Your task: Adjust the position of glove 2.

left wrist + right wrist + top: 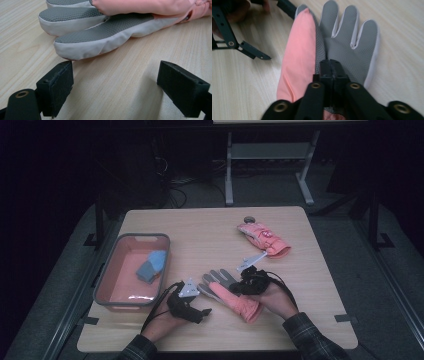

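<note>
A pink glove with a grey mesh palm [227, 292] lies palm up near the table's front middle. My right gripper [237, 287] sits on it from the right, and in the right gripper view its jaws are shut [332, 68] on the grey palm fabric [347, 47], with a pink fold [298, 55] turned over beside them. My left gripper [204, 311] rests on the table just left of the glove. It is open [115, 82], and the glove's white-edged fingertips [100, 41] lie just ahead of its jaws, untouched.
A second pink glove [263, 237] lies at the far right of the table, with a small round grey object [248, 219] beyond it. A grey-rimmed basket [107, 270] at the left holds a blue cloth [151, 265]. Bare wood [200, 235] spans the middle.
</note>
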Action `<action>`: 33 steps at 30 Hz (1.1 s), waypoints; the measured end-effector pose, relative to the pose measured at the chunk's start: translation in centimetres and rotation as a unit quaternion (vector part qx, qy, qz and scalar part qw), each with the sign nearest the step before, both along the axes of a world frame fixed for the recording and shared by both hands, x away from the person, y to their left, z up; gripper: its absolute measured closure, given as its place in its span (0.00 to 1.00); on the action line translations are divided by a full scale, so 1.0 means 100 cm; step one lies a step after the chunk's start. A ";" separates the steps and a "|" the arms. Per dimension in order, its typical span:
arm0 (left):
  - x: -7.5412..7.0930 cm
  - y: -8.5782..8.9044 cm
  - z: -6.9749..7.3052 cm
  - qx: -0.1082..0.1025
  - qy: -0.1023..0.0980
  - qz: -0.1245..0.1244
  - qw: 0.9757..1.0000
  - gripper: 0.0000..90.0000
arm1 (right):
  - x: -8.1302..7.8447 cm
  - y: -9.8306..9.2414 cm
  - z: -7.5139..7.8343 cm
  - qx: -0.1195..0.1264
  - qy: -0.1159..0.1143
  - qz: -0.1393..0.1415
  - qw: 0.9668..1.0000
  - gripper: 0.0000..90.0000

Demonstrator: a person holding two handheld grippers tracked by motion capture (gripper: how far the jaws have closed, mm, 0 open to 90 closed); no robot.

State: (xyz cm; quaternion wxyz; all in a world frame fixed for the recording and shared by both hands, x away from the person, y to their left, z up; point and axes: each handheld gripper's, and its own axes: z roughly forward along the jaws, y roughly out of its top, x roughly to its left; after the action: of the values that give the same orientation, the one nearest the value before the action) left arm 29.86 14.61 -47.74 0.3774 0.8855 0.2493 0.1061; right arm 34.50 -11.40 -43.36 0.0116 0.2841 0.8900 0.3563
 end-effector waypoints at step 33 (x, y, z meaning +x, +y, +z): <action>0.000 0.000 0.000 0.000 0.002 0.001 1.000 0.14 | 0.122 -0.128 0.028 -0.004 -0.060 -0.197 0.979 1.00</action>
State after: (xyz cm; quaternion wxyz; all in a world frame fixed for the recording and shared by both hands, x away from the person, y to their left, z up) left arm 29.83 14.60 -47.74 0.3768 0.8854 0.2514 0.1046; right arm 46.73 -24.17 -40.58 0.1357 0.4321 0.8157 0.3599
